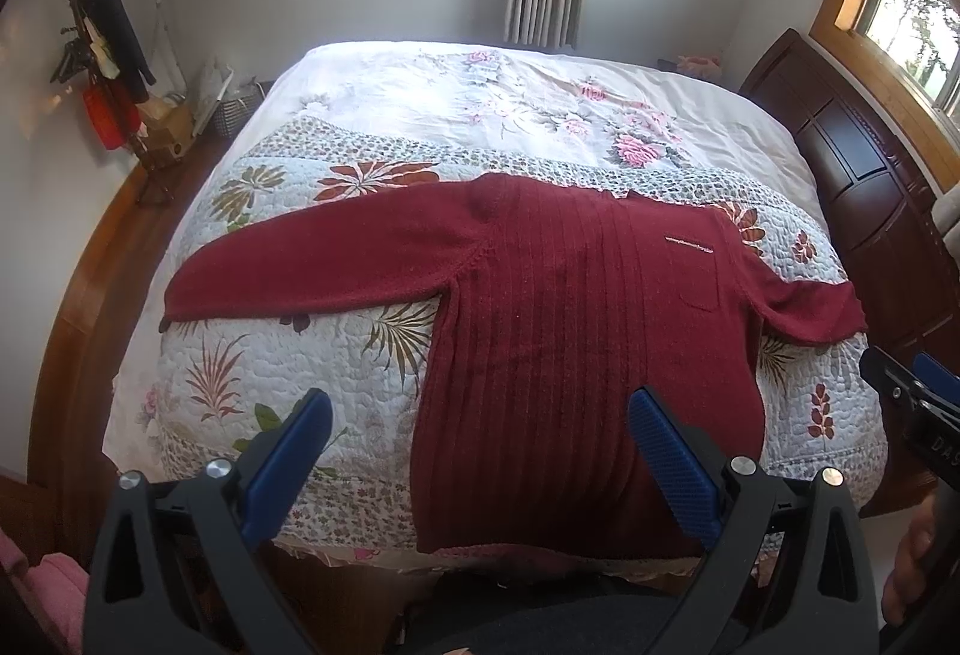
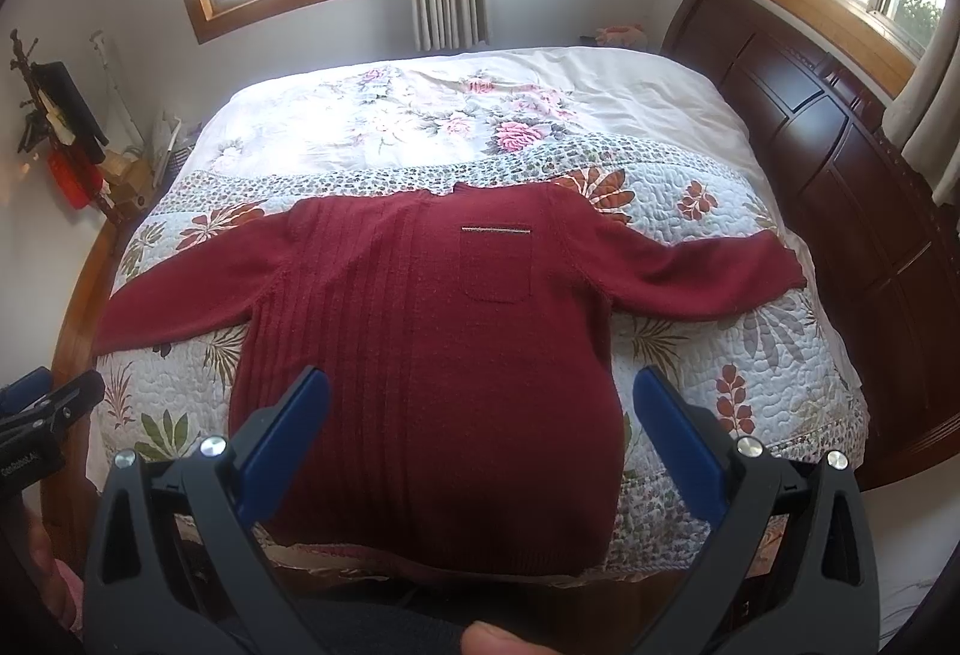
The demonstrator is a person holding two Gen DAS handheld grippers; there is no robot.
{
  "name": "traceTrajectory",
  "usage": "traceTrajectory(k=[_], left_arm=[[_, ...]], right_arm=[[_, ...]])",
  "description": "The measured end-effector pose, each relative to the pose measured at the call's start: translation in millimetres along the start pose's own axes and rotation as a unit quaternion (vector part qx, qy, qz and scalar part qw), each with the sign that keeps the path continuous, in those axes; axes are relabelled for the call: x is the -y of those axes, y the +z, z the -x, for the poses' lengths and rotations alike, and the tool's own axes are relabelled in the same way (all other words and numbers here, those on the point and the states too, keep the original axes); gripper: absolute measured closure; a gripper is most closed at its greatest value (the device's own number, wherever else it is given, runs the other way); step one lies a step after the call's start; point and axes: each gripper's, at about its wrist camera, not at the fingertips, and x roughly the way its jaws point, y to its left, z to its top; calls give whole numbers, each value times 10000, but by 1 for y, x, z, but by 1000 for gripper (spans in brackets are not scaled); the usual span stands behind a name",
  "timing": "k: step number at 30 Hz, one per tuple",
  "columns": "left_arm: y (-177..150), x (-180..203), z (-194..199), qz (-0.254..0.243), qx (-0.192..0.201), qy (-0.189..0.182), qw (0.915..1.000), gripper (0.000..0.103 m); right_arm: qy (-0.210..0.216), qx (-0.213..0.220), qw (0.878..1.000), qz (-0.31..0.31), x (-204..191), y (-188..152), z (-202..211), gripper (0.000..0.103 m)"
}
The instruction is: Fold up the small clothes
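Note:
A dark red knitted sweater lies flat on the bed, front up, both sleeves spread out sideways. It has a chest pocket with a pale trim. Its hem hangs slightly over the near edge of the bed. My left gripper hovers open above the hem's left part, nothing between its blue pads. My right gripper is open too, held above the sweater's lower middle. Each gripper shows at the side of the other's view: the right gripper, the left gripper.
The bed carries a floral quilt and a white flowered cover farther back. A dark wooden headboard stands on the right. A coat rack and boxes stand at the far left by the wall. Windows lie behind.

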Motion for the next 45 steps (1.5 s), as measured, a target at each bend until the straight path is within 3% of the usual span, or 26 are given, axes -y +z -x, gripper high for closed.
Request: traceTrajectory(k=[34, 37, 39, 41, 45], left_arm=[[11, 4, -15, 5, 31, -67, 10000, 4], [8, -4, -27, 241, 313, -561, 9976, 4], [5, -11, -39, 493, 344, -869, 9944, 4], [4, -20, -58, 808, 347, -1496, 9848, 4], [7, -26, -89, 1292, 219, -1982, 9714, 4]], right_arm=[[-23, -50, 10000, -83, 9, 5, -15, 2], [98, 118, 9998, -107, 22, 5, -20, 2], [83, 474, 9987, -171, 43, 5, -22, 2], [29, 645, 9975, -274, 71, 2, -31, 3], [-125, 509, 9920, -1152, 170, 2, -70, 3]])
